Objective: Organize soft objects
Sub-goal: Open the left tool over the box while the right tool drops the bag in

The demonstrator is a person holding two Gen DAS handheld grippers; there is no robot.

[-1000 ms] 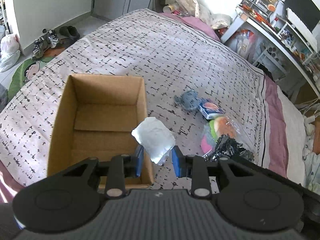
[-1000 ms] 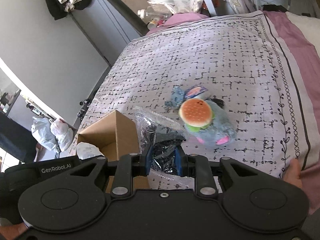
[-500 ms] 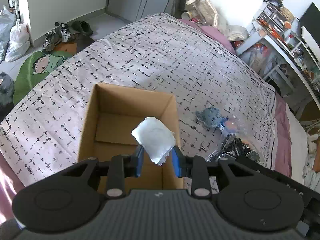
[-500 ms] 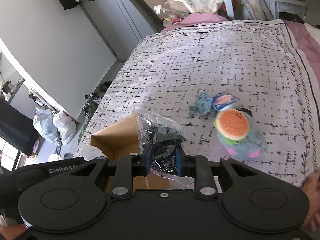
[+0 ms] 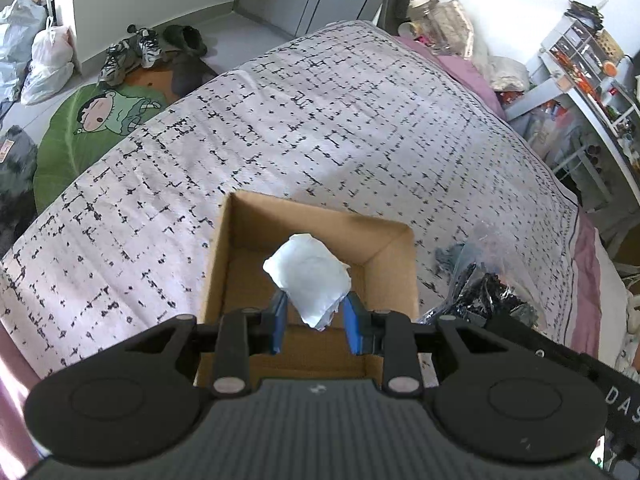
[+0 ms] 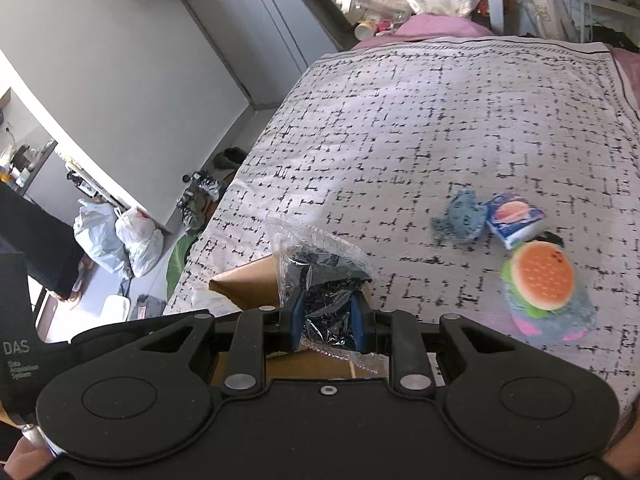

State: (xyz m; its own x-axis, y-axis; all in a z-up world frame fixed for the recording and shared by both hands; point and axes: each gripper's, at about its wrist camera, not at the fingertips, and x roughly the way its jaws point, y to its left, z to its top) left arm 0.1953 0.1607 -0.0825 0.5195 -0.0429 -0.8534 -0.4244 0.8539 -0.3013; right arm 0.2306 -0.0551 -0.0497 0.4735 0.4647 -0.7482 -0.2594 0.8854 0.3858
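My left gripper (image 5: 314, 322) is shut on a white soft packet (image 5: 308, 276) and holds it above the open cardboard box (image 5: 224, 264) on the bed. My right gripper (image 6: 326, 326) is shut on a clear plastic bag of dark material (image 6: 324, 280), just over the box's right edge (image 6: 248, 284). The bag also shows in the left wrist view (image 5: 484, 288). On the bed to the right lie a blue plush (image 6: 460, 218), a small printed packet (image 6: 514, 220) and a burger toy (image 6: 540, 276) on a grey-pink pad (image 6: 576, 320).
The patterned bedspread (image 5: 320, 120) covers the bed. Shoes (image 5: 132, 50), a green cartoon mat (image 5: 96, 120) and plastic bags (image 5: 44, 60) lie on the floor to the left. Cluttered shelves (image 5: 592, 72) stand at the right. A purple sheet edge (image 5: 588, 280) borders the bed.
Both grippers moved left with their loads. The white packet went from beside the box's right wall to above its inside. The dark bag now hangs at the box's right edge.
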